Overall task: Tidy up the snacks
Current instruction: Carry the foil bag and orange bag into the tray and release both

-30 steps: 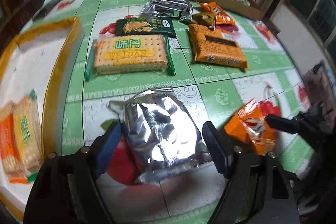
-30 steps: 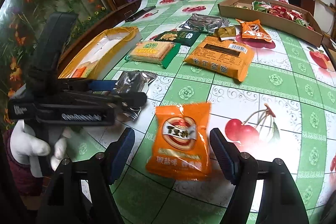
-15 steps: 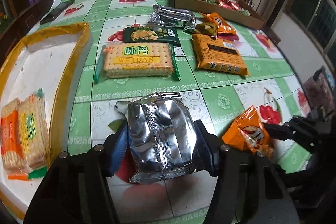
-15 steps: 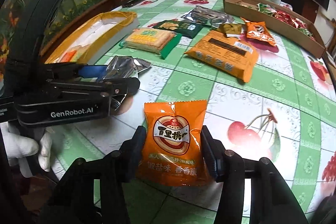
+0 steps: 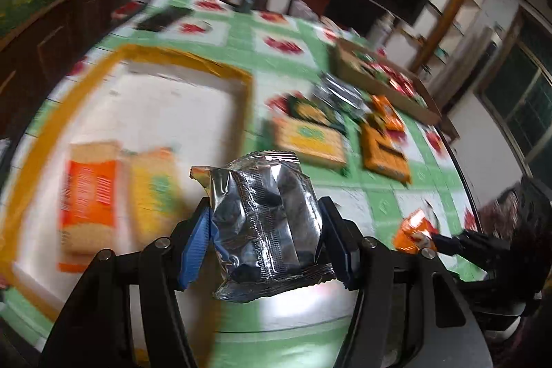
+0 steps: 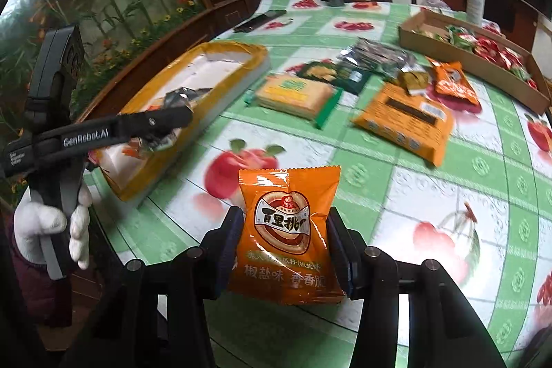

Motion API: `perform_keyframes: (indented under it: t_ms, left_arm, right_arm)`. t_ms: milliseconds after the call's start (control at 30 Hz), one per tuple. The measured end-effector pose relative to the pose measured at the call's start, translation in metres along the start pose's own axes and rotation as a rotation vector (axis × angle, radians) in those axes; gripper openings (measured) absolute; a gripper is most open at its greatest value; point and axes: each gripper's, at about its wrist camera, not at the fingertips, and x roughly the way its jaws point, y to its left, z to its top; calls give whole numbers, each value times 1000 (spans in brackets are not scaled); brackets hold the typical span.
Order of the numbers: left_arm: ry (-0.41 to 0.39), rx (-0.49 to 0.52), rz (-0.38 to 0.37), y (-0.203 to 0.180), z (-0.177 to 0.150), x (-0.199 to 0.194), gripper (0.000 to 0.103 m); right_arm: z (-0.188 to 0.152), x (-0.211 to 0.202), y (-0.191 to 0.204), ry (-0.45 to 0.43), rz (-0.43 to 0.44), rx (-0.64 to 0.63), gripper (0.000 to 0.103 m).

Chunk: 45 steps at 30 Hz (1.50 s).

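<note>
Over table point(image 6: 379, 195), jaws pinch silver packet point(image 5: 265, 223), orange packet point(image 6: 289, 237).

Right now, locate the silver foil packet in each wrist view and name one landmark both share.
Left wrist: silver foil packet at lower centre, clamped in the left gripper.
Right wrist: far left, at the left gripper's tip over the yellow-rimmed tray.
Shared landmark: the yellow-rimmed tray.

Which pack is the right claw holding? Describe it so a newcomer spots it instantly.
Start at the green fruit-print tablecloth, then come to its near edge, where the right claw is clamped on an orange snack pack. Unlike the flat orange packs lying farther back, it stands upright and bears a round brown-and-white logo.
</note>
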Motion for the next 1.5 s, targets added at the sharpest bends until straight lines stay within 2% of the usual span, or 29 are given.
perform_keyframes:
  t_ms: [200,400,700,867,1033,1233,1367,1500]
  left_arm:
    - [-34,-59,65,49,19,-14,59]
    - [-16,-109,101,88,41,-1,60]
    - [48,-180,92,128,58,36,60]
    - [57,-186,63,131,59,38,60]
    - [49,-210,44,137,61,35,61]
    - [27,-258,-5,133,58,19,62]
    - [-28,-263,-71,115,50,-7,68]
    - [-68,-261,-149,91,32,-25,72]
  right_arm:
    - [35,10,33,-3,83,-30,49]
    - [81,44,75,-9,144,-76,49]
    - [131,116,115,40,101,-111,49]
    - [145,148,115,60,85,-87,50]
    - [153,158,111,37,88,-69,56]
    - [155,124,93,-34,110,-28,65]
    - [149,92,61,-98,27,-17,72]
    - [141,85,16,-76,-62,64,72]
